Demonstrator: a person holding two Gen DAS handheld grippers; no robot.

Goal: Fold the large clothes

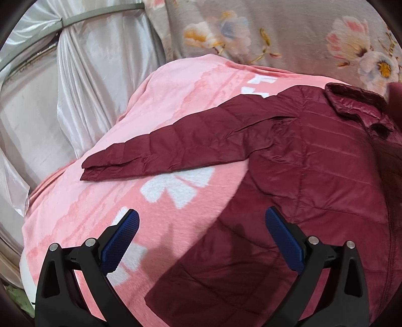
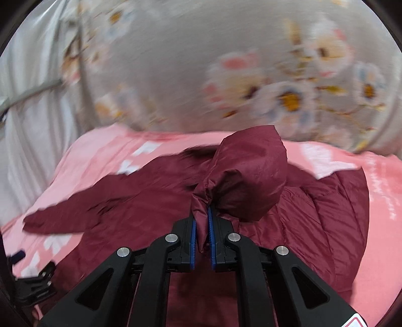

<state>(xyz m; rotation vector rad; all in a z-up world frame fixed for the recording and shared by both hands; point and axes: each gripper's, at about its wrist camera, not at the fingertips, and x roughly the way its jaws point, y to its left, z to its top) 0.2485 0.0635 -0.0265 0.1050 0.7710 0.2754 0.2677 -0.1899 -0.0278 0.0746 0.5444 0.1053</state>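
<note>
A dark red quilted jacket (image 1: 314, 161) lies spread on a pink blanket (image 1: 140, 140), collar at the far right, its left sleeve (image 1: 176, 148) stretched out flat to the left. My left gripper (image 1: 201, 226) is open and empty, hovering above the jacket's lower left edge. In the right wrist view my right gripper (image 2: 201, 221) is shut on the cuff of the jacket's right sleeve (image 2: 246, 176) and holds it lifted and bunched above the jacket body (image 2: 314, 221).
A grey floral cloth (image 1: 289, 32) hangs behind the bed. Pale satin drapes (image 1: 83, 83) and a metal bar (image 1: 83, 21) stand at the left. The left gripper's body shows at the lower left of the right wrist view (image 2: 35, 286).
</note>
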